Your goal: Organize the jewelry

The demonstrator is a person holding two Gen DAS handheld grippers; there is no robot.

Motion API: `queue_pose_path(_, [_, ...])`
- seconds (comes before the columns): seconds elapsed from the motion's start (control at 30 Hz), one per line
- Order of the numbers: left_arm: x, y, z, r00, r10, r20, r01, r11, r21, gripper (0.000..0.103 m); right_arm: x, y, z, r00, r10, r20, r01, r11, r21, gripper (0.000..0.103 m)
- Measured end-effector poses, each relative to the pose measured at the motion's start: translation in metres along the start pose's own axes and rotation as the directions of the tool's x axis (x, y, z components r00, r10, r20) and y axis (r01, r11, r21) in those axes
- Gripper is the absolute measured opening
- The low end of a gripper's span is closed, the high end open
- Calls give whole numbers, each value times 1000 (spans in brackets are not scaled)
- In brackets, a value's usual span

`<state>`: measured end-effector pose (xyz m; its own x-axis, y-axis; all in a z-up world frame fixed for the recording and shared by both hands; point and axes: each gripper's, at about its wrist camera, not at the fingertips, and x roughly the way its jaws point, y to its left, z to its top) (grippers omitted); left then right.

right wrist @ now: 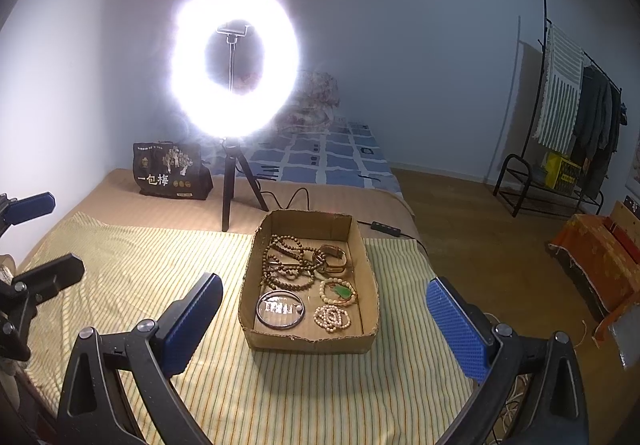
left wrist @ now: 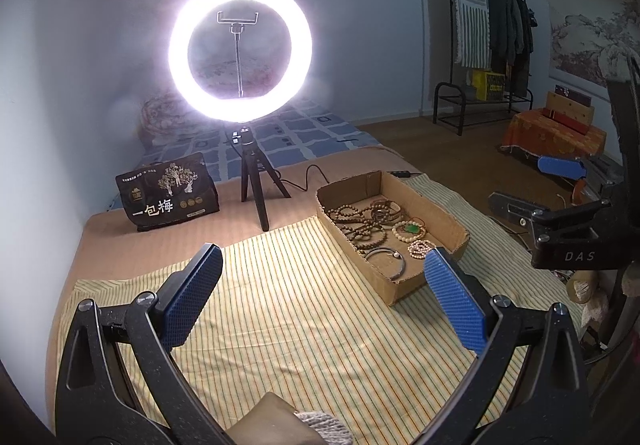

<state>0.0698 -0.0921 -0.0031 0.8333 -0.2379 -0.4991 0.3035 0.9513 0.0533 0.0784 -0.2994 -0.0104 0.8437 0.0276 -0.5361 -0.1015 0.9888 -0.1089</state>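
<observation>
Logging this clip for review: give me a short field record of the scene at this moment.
surface: striped cloth
container: open cardboard box on the cloth
contents: dark bead strands, silver bangle, pale bead bracelets, one with a green stone
left gripper: open, empty
right gripper: open, empty
background: lit ring light

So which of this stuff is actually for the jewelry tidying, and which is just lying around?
For the job:
cardboard box
dark bead strands
silver bangle
pale bead bracelets

Just lying about:
ring light
black bag
clothes rack
striped cloth
</observation>
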Motion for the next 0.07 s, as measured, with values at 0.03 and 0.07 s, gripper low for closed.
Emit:
queue_pose_path(0.03, [0, 0, 0, 1000, -1, -1, 1, 1000, 1, 103, 1, 0, -2, 1000, 0, -3, 0, 1000, 0, 103])
queue_pose_path(0.07, [0, -1, 1, 1000, 1, -1, -1, 1000, 1, 103, 3, -1, -4, 1000, -2, -10, 2, 1000, 0, 103])
